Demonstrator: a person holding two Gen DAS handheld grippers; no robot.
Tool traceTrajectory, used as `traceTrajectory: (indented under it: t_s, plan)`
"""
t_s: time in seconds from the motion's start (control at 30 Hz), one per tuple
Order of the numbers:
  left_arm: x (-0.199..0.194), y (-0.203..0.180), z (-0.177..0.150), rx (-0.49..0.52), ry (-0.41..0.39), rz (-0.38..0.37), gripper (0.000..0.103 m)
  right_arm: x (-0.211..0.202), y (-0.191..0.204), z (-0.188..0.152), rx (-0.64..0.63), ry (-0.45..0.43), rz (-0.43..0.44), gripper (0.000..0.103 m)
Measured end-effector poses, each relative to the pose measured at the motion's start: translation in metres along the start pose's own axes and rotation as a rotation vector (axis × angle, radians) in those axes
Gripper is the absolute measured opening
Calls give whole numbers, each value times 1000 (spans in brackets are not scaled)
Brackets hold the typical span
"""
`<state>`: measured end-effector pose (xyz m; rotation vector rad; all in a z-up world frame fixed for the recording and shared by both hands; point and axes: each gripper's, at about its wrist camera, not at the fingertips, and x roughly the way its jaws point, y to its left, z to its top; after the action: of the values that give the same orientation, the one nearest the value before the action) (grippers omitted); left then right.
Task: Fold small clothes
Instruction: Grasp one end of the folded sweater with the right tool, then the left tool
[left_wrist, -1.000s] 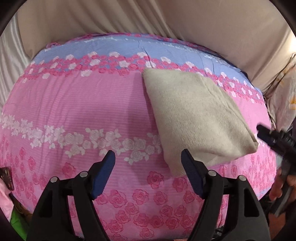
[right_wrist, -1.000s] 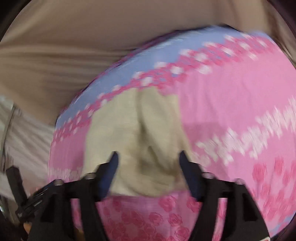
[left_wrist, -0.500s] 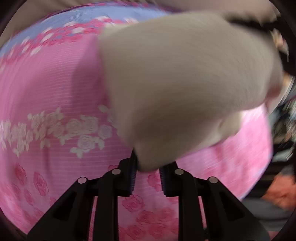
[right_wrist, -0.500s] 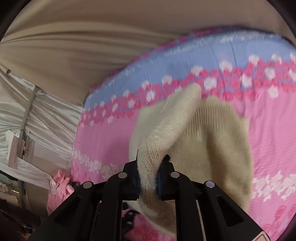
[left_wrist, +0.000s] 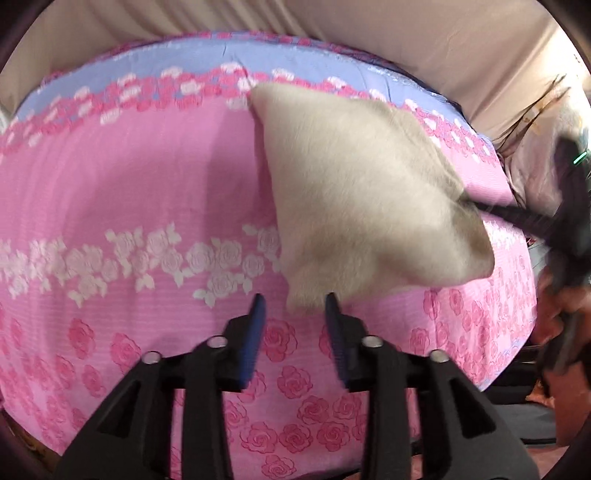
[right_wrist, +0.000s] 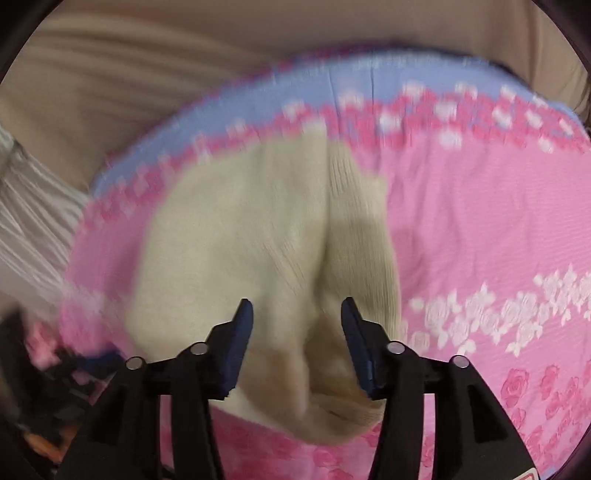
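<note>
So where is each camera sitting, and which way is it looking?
Left wrist: on the left gripper, looking forward over the pink sheet at the cream garment; its open fingers show, and the person's other hand at far right.
Right wrist: on the right gripper, looking along its open fingers at the garment.
Both share the garment and the sheet.

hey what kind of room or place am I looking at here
Most likely a bedroom or similar home space. The work surface looks like a bed covered by a pink rose-print sheet with a blue border. A cream knit garment lies on it, and beige draped fabric, perhaps a curtain, hangs behind.
</note>
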<state>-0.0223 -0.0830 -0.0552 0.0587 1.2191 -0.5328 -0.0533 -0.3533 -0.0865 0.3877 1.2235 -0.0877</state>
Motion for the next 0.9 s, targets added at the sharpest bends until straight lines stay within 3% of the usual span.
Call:
traceTrajectory:
  t_s: [0.03, 0.07, 0.1, 0.13, 0.2, 0.23, 0.37, 0.57, 0.73, 0.77, 0.83, 0.87, 0.9]
  plan:
    - [-2, -4, 6, 4, -2, -1, 39, 13, -4, -4, 9, 36, -23, 47]
    - [-4, -5, 10, 8, 3, 2, 41, 8, -10, -5, 42, 18, -12, 47]
    - [-9, -5, 16, 2, 5, 10, 49, -6, -13, -5, 100, -17, 28, 47]
    - [-13, -2, 20, -6, -6, 8, 66, -19, -13, -4, 135, -55, 49, 48]
    - [-25, 3, 30, -40, -58, -9, 92, -39, -15, -4, 158, -120, 51, 64]
    - [-28, 6, 37, -64, -81, -31, 93, -44, -17, -1, 155, -148, 38, 75]
    - [0, 17, 73, -176, -47, -113, 93, -26, -38, 15, 183, -103, -24, 78]
    - [70, 25, 94, -258, 86, -114, 93, 9, -81, 12, 322, 9, 122, 79]
    - [96, 31, 86, -329, 134, -191, 93, 31, -85, 6, 415, 41, 261, 78]
    - [98, 31, 86, -344, 141, -208, 91, 34, -84, 6, 426, 37, 291, 66]
    - [96, 25, 87, -344, 148, -266, 66, 35, -81, 6, 433, 38, 329, 48]
    - [92, 20, 88, -327, 145, -249, 62, 32, -79, 9, 425, 28, 323, 35]
    - [89, 15, 90, -305, 141, -241, 52, 28, -76, 11, 411, 18, 317, 31]
